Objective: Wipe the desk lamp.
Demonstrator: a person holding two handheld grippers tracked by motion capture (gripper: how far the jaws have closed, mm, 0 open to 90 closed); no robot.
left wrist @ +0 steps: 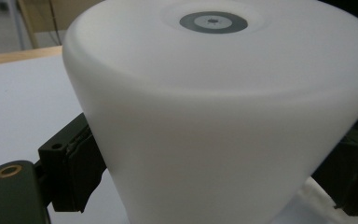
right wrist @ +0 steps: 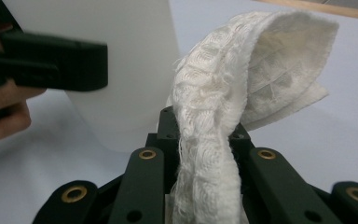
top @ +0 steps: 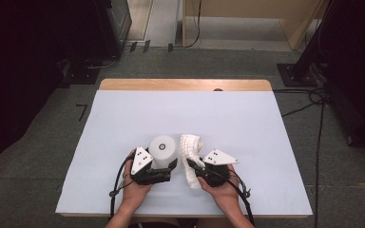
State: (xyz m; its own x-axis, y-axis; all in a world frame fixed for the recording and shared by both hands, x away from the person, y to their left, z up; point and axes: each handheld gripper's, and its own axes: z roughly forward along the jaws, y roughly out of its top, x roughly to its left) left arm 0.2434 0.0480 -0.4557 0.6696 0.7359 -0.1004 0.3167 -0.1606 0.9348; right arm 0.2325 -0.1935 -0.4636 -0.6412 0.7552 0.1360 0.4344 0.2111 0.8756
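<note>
At the near middle of the pale blue-covered desk (top: 123, 123), the left gripper (left wrist: 214, 177) has its black fingers (left wrist: 72, 161) clenched on the flanks of a white, smooth plastic tapered cup standing upside down (left wrist: 223, 116), while the right gripper (right wrist: 205, 154) grasps a white waffle-weave cloth (right wrist: 242, 79) that arches up just beside the cup. The cup narrows toward the desk and looks slick, so I judge a firm sideways wipe could twist it in the fingers or tip it. The loosely bunched cloth might also slide out of its grasp if it drags on the wall.
</note>
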